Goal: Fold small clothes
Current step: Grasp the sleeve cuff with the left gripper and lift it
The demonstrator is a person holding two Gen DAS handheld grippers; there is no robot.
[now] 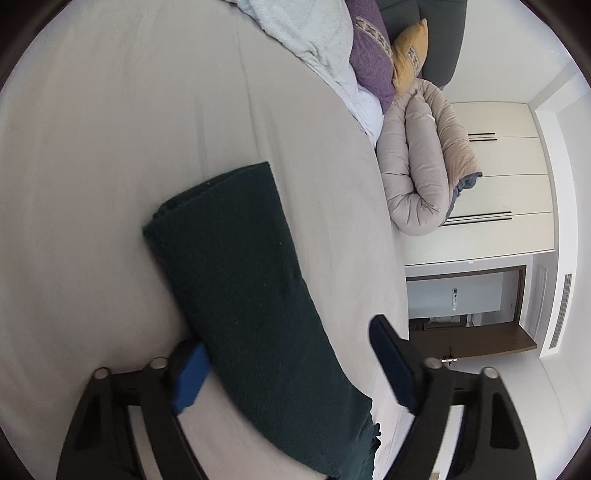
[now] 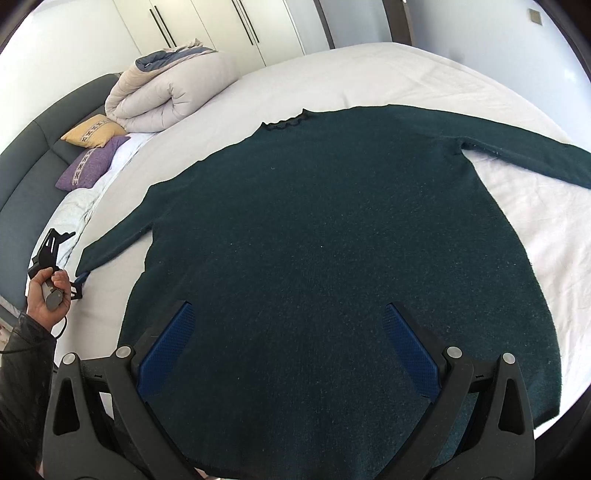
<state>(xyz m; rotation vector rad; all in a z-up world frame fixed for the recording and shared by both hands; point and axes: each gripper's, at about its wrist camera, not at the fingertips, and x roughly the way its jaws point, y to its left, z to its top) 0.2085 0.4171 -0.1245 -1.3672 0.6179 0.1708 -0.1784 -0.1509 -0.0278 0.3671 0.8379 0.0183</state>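
A dark green sweater (image 2: pixel 314 240) lies flat on the white bed sheet (image 2: pixel 369 74), neck at the far side and both sleeves spread out. My right gripper (image 2: pixel 290 308) hovers open over the sweater's lower body, nothing between its blue pads. A hand (image 2: pixel 48 295) holds my left gripper (image 2: pixel 74 264) at the cuff of the left sleeve. In the left wrist view that sleeve (image 1: pixel 236 251) runs between the jaws of the left gripper (image 1: pixel 280 334). One blue pad (image 1: pixel 188 376) is at the sleeve's edge; the other stands apart from it.
A rolled beige duvet (image 2: pixel 162 92) sits at the head of the bed beside a yellow pillow (image 2: pixel 94 133) and a purple pillow (image 2: pixel 92 164). A grey headboard (image 2: pixel 33 166) runs along the left. White wardrobe doors (image 2: pixel 221 29) stand behind the bed.
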